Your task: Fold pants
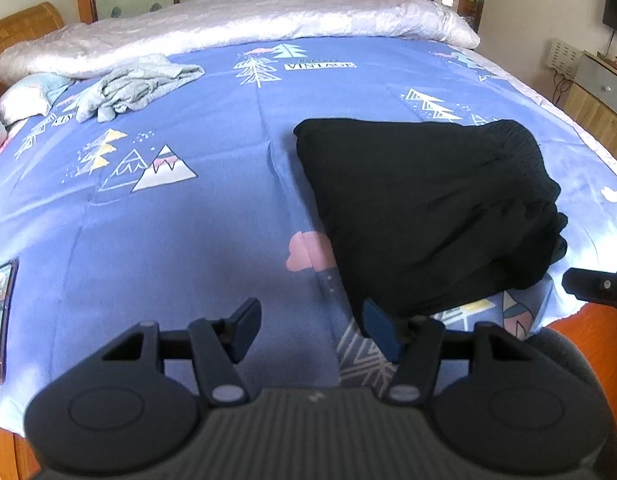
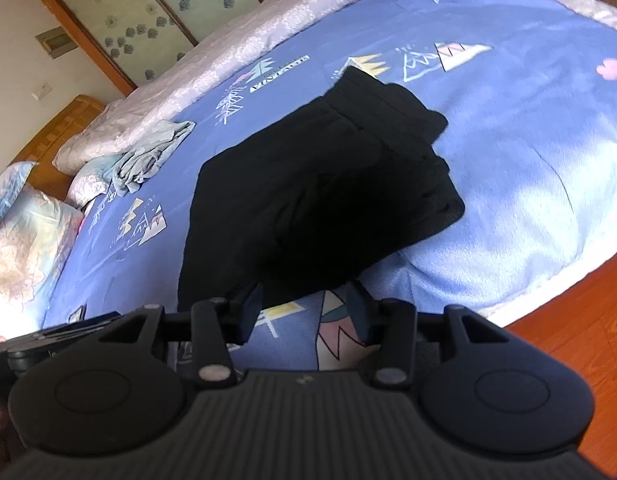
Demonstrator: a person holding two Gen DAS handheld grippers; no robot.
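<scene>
**Folded black pants on bed; both grippers empty at the near edge**

1. Task item. The black fabric pants (image 1: 424, 208) lie folded into a compact, roughly rectangular bundle on the blue bedsheet printed with mountains and trees (image 1: 212, 216). The bundle sits toward the near edge of the bed. Several stacked layers are visible along the side that faces right in the left wrist view.

2. Left gripper (image 1: 310, 330). The jaws stand partly open, with only bedsheet visible between them. The pads do not press on anything. The finger on the right of the view (image 1: 380, 330) is just beside the near corner of the pants; whether it touches the fabric cannot be told.

3. Right gripper (image 2: 304, 312). The jaws stand partly open and hold nothing. The near edge of the pants (image 2: 308, 200) lies just beyond the fingertips, which overlap it in the view; contact cannot be told.

4. Surroundings. A crumpled light grey garment (image 1: 136, 86) lies well apart from the pants, near the pale pink quilt (image 1: 244, 24) at the far side of the bed.
</scene>
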